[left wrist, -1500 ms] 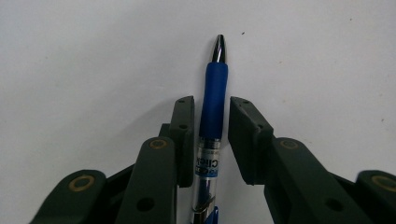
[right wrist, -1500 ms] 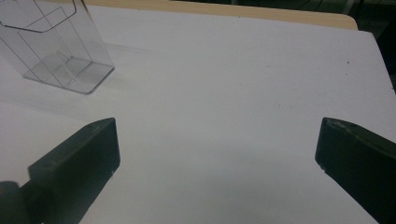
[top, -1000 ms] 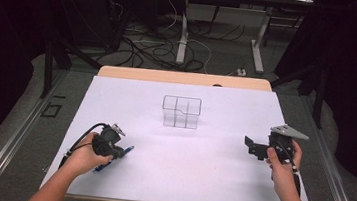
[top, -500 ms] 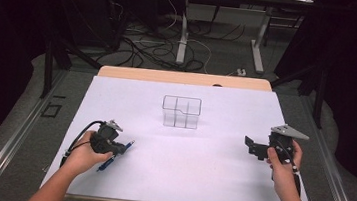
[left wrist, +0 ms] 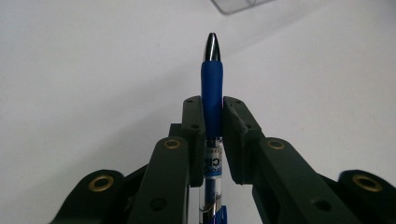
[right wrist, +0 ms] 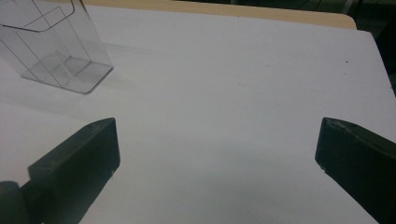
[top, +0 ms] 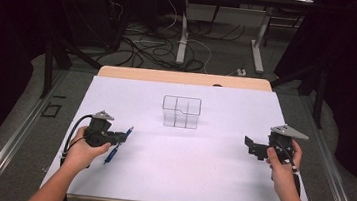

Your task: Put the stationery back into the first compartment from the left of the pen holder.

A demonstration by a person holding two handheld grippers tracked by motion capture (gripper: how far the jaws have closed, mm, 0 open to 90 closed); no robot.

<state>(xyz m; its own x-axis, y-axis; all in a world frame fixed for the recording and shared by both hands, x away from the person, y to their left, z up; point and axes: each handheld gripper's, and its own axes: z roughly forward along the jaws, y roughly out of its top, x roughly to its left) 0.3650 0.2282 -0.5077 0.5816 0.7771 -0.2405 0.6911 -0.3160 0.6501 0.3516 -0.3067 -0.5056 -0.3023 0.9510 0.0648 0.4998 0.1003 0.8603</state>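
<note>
Left gripper (top: 121, 136) has its jaws closed on a blue ballpoint pen (left wrist: 212, 100), long axis running straight out between them, tip forward. The clear compartment organiser (top: 181, 112) stands on the table (top: 219, 175) at about two o'clock from it. Right gripper (top: 251, 145) is farther off, jaws wide apart, empty.

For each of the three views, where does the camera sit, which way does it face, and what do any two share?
High view: above the near edge, looking forward and down on the white table; both forearms, left gripper, right gripper.
Left gripper view: on that gripper, along shut jaws clamping a blue pen.
Right gripper view: on that gripper, past wide-open jaws.
Shared: the clear organizer in high and right views.
</note>
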